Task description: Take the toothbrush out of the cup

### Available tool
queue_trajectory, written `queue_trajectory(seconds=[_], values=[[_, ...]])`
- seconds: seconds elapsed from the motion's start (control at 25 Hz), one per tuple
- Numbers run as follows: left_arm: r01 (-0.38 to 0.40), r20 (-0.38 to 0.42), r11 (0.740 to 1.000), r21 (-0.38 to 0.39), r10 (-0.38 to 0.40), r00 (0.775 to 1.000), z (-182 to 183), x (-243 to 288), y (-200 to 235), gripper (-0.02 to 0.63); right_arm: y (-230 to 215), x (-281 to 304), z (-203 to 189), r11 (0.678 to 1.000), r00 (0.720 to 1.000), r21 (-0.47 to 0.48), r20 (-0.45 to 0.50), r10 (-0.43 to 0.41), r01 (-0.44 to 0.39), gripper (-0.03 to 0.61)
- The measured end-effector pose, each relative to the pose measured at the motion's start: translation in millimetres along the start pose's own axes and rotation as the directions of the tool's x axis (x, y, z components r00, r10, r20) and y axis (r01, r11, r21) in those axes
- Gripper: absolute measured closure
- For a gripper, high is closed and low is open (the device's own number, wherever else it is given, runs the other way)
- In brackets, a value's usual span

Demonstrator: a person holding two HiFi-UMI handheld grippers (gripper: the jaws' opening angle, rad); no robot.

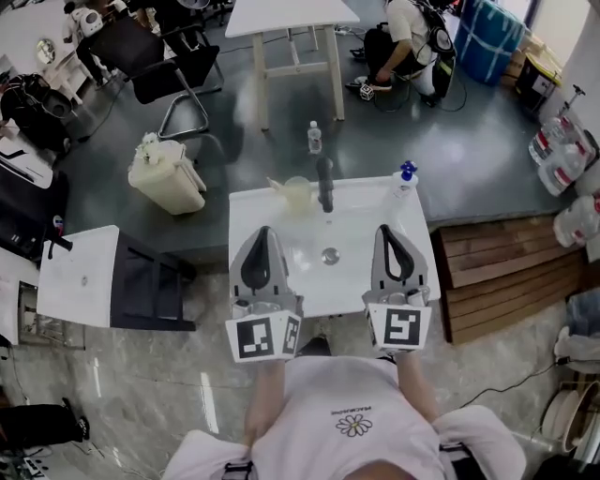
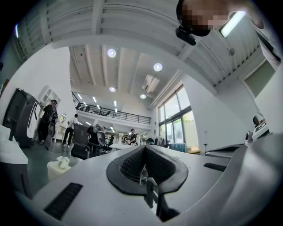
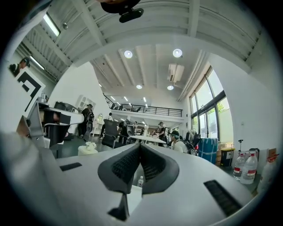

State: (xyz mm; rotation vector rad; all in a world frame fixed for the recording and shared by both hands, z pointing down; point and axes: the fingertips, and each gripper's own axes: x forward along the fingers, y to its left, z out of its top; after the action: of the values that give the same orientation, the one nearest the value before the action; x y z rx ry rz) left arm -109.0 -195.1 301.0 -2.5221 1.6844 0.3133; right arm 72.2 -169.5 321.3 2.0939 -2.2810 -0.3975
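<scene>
In the head view a translucent cup (image 1: 296, 194) stands at the back left of a white sink (image 1: 281, 281), beside the dark faucet (image 1: 324, 184). A pale toothbrush (image 1: 278, 185) leans out of the cup to the left. My left gripper (image 1: 265, 232) hovers over the sink's left side, short of the cup, with its jaws closed and empty. My right gripper (image 1: 388, 230) hangs over the sink's right side, jaws likewise closed and empty. In the left gripper view the left gripper (image 2: 145, 148) points slightly upward at the room, as does the right gripper (image 3: 140, 145) in the right gripper view. Neither view shows the cup.
A blue-capped bottle (image 1: 406, 176) stands at the sink's back right corner. On the floor beyond are a water bottle (image 1: 315, 138), a white bin (image 1: 167, 174), a white table (image 1: 291, 19) and a seated person (image 1: 408, 42). A wooden platform (image 1: 497, 272) lies to the right.
</scene>
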Motion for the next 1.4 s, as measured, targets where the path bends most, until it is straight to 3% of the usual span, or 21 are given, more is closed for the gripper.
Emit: queue_trajectory(seconds=[0.28,0.56,0.84,1.08,1.24,1.4], values=[[-0.039,-0.036,0.998,-0.048,0.038,0.999,-20,67,50,0.597,10,80,-17,0.999,0.998,-0.042,-0.058,0.017,-0.019,0.566],[-0.103,-0.061,0.994,-0.024,0.101,0.993,-43,92,55,0.597,5,130,-40,0.998,0.993,0.006,-0.097,0.066,-0.066,0.566],[-0.155,-0.086,0.987,-0.037,0.151,0.985,-49,90,54,0.597,9,133,-44,0.992,0.988,0.025,-0.096,0.123,-0.121,0.566],[-0.166,-0.069,0.985,-0.038,0.163,0.984,-49,99,58,0.597,5,141,-52,0.993,0.987,0.031,-0.110,0.116,-0.114,0.566],[-0.193,0.021,0.980,-0.039,0.194,0.981,-33,98,60,0.594,2,141,-54,0.994,0.988,0.031,-0.115,0.107,-0.104,0.566],[-0.197,0.008,0.975,-0.101,0.199,0.980,-41,110,64,0.463,-6,138,-59,0.996,0.988,0.025,-0.125,0.088,-0.086,0.566]])
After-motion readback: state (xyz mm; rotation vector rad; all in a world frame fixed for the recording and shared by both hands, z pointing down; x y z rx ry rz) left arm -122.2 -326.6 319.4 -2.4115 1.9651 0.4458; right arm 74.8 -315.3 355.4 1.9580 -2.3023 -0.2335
